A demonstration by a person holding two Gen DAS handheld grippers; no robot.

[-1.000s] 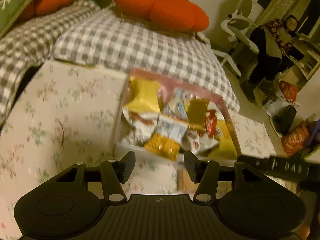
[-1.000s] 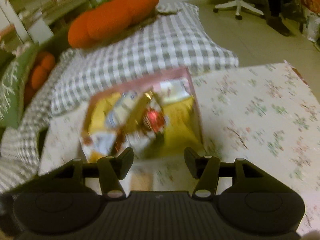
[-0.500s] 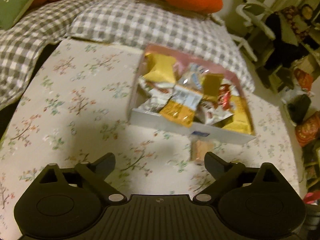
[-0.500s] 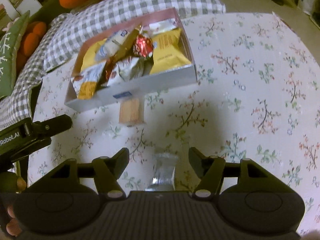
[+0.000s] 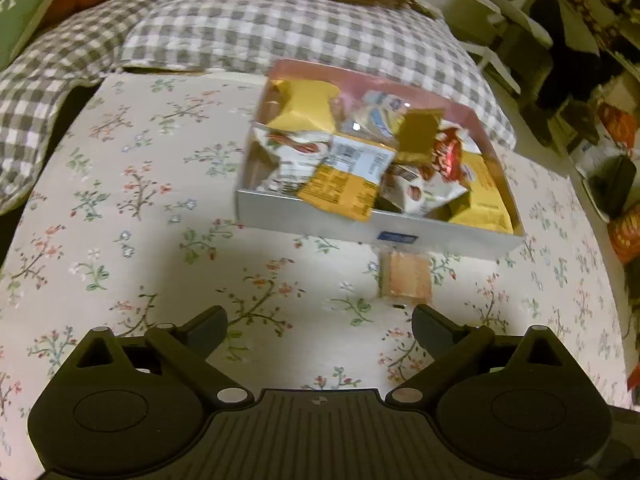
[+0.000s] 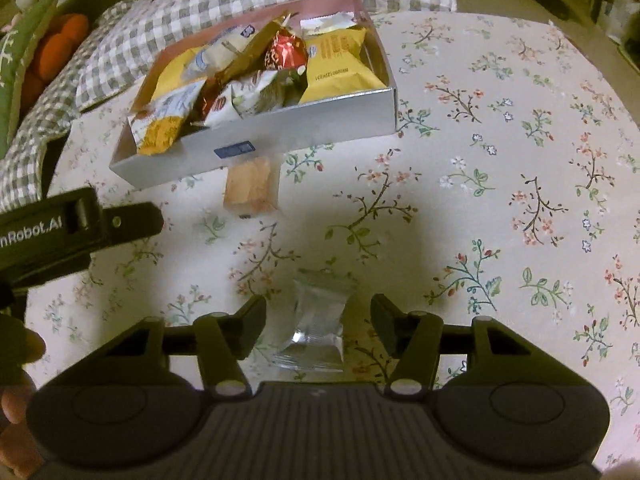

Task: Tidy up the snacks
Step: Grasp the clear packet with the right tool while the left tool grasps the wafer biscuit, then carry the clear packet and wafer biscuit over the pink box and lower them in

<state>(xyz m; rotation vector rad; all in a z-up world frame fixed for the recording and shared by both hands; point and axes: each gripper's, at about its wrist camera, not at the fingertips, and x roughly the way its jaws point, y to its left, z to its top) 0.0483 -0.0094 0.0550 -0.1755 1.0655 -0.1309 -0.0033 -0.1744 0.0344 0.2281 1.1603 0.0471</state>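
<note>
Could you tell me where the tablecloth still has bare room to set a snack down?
The tablecloth is bare right of the snack box, and left of it toward the checked cushion. It is crowded in front of the box: the orange wafer packet, the clear packet and both grippers.

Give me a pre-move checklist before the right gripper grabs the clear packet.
1. Clear packet lies between the right gripper fingers: ok.
2. Pads on the packet: not ok, jaws closing, gaps either side.
3. Left gripper open and empty: ok.
4. Left gripper over the tan wafer pack: not ok, pack lies ahead of its fingertips.
5. Room in the snack box: cannot tell, snacks piled high.
6. Tablecloth bare around the packet: ok.
</note>
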